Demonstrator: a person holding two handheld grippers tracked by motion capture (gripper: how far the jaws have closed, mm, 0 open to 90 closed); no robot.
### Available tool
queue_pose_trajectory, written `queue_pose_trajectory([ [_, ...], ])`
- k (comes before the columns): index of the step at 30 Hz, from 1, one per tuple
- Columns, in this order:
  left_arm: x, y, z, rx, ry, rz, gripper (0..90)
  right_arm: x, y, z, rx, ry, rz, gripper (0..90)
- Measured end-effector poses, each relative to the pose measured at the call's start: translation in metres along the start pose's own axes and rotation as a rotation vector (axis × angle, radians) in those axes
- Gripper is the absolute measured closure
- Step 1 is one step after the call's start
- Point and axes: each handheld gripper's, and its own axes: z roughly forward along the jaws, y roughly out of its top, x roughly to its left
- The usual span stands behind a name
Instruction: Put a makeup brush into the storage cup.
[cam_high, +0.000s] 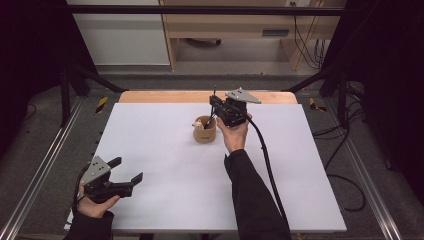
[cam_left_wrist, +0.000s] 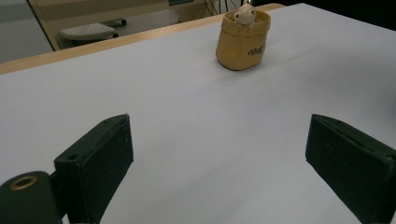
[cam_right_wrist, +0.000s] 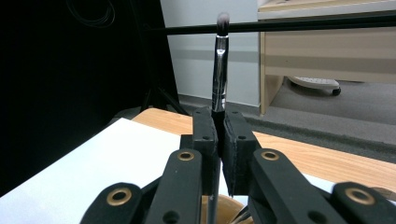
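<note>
The right gripper (cam_high: 216, 106) is raised above the tan pouch (cam_high: 205, 131), its fingers clamping a makeup brush (cam_right_wrist: 219, 70) upright; the left gripper (cam_high: 127, 170) rests low on the desk (cam_high: 165, 170), fingers wide apart

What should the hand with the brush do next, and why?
Probably lower the brush straight down into the little tan pot and then let go. The right hand-held gripper is shut on the brush, holding it upright with bristles up, and the pot's rim sits right beneath the jaws.
</note>
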Motion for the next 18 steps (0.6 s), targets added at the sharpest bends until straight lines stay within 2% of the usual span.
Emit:
queue_pose_trajectory([
  [18,-0.001,0.0,0.0,-0.003,-0.004,0.002,7.1,-0.003,-0.016,0.025,0.047,-0.035,0.012,85.4],
])
